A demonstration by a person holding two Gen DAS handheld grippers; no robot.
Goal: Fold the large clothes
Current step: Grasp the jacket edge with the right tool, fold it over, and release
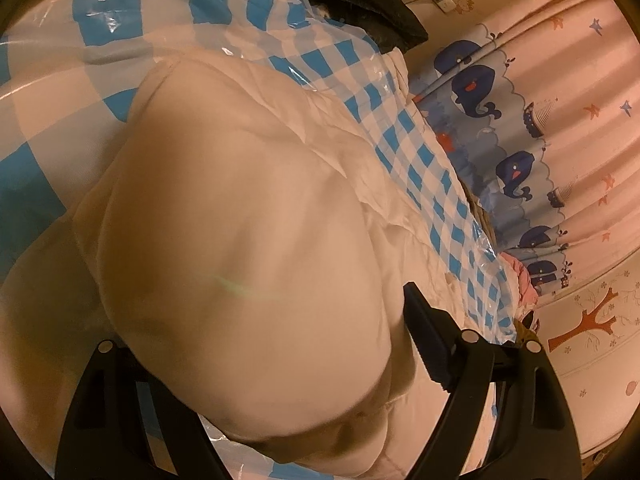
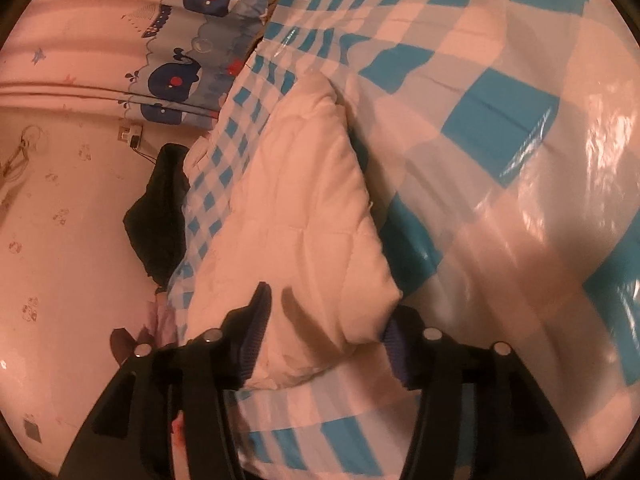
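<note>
A large cream quilted garment (image 1: pixel 240 240) lies on a blue and white checked plastic sheet (image 1: pixel 168 20). In the left wrist view it bulges up between my left gripper's (image 1: pixel 260 360) fingers; the right finger (image 1: pixel 424 340) presses its side and the left finger is hidden under the cloth. In the right wrist view the same garment (image 2: pixel 304 200) runs away from me, and my right gripper (image 2: pixel 328 336) is shut on its near corner, with a finger (image 2: pixel 256 332) on each side of the thick fold.
A whale-print curtain (image 1: pixel 516 160) hangs along the bed's far side, also seen in the right wrist view (image 2: pixel 176 76). A dark garment (image 1: pixel 372 4) lies at the sheet's edge, also seen in the right wrist view (image 2: pixel 160 216). A wall socket (image 2: pixel 130 134) with a plug is on the wall.
</note>
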